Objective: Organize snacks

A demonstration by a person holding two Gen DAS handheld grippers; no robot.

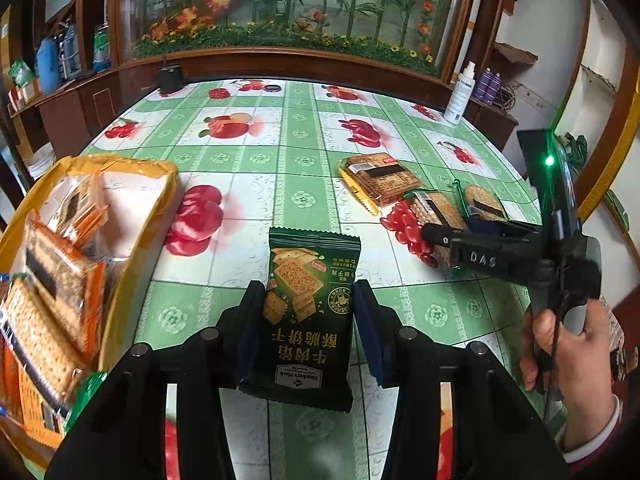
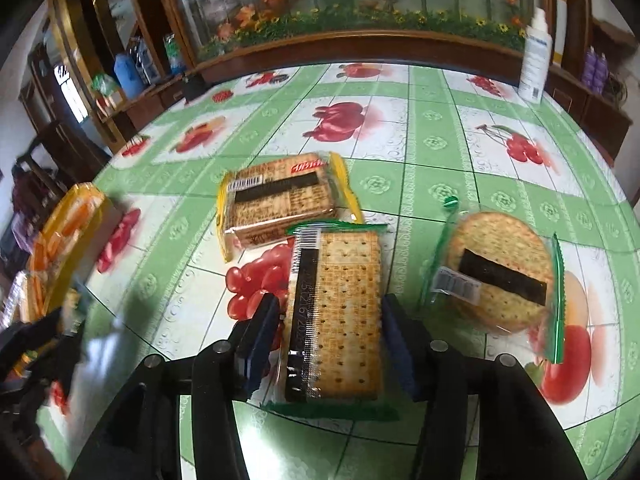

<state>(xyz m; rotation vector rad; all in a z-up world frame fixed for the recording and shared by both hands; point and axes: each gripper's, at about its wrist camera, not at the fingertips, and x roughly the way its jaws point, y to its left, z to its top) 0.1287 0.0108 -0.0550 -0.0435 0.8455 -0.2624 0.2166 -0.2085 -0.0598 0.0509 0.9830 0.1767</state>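
Observation:
My left gripper (image 1: 306, 300) is shut on a dark green cracker packet (image 1: 308, 312), held just above the table. A yellow basket (image 1: 132, 240) with several cracker packs sits to its left. My right gripper (image 2: 330, 320) is open, its fingers on either side of a green-edged rectangular cracker pack (image 2: 340, 312) lying on the table; I cannot tell if the pads touch it. A yellow-edged cracker pack (image 2: 280, 200) lies just behind it, and a round cracker pack (image 2: 500, 272) lies to its right. The right gripper also shows in the left wrist view (image 1: 436, 236) over these packs.
The table has a green and white fruit-print cloth (image 1: 280, 152). A white spray bottle (image 2: 534, 60) stands at the far right corner. A dark cup (image 1: 170, 76) and a small round lid (image 1: 273, 88) sit at the far edge. A wooden cabinet runs behind.

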